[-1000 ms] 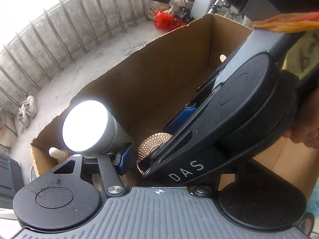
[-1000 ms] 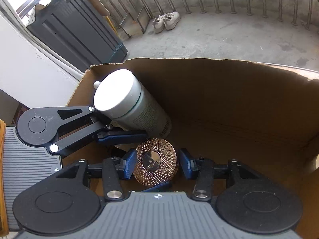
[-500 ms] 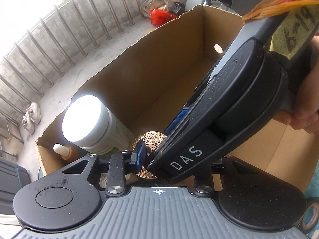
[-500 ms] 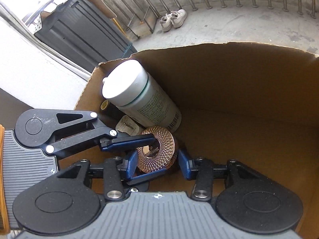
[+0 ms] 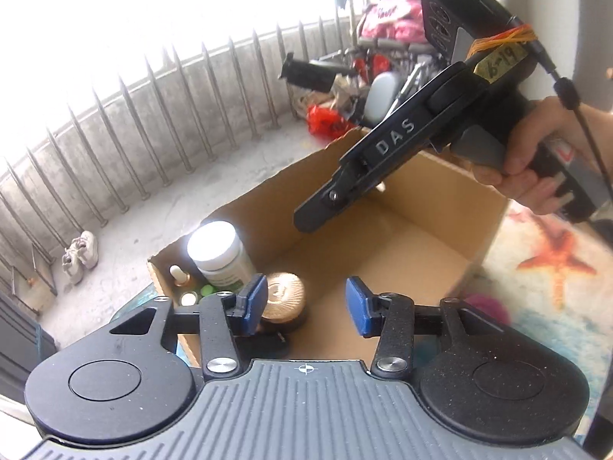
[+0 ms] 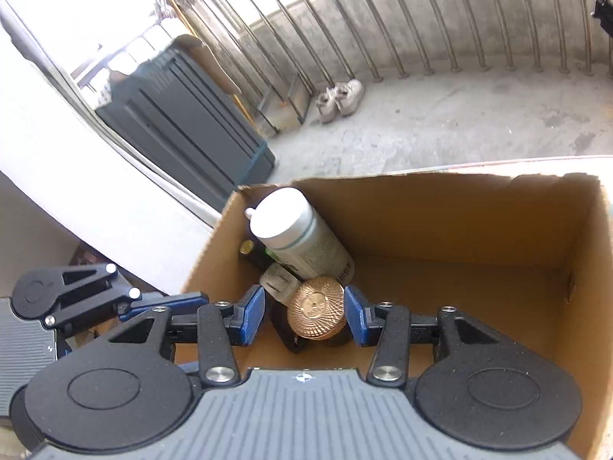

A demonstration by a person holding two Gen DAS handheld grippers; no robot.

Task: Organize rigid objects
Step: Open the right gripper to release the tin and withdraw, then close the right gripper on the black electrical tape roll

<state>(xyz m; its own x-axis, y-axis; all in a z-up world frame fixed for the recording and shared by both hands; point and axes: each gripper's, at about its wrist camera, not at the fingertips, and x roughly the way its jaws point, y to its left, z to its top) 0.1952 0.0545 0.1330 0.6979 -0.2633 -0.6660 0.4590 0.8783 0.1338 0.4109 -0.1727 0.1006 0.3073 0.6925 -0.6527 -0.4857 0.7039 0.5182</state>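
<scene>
A cardboard box [image 6: 479, 222] holds a white-capped bottle [image 6: 302, 237], a dark jar with a copper patterned lid [image 6: 316, 312] and several small bottles in its left corner. The box [image 5: 440, 207], the bottle [image 5: 220, 253] and the copper-lidded jar [image 5: 283, 295] also show in the left wrist view. My left gripper [image 5: 304, 310] is open and empty above the box's near edge. My right gripper [image 6: 304, 314] is open and empty above the jar; it also hangs over the box in the left wrist view [image 5: 322, 211].
The box stands on a starfish-patterned mat [image 5: 555, 264] on a concrete balcony with a metal railing [image 6: 421, 30]. A dark cabinet [image 6: 180, 122] and a pair of shoes [image 6: 341, 99] are at the left. Clutter and a red bag [image 5: 325, 122] lie beyond the box.
Both grippers have lifted up out of the box and pulled apart. The copper-lidded jar now stands upright on the box floor, free of both grippers.
</scene>
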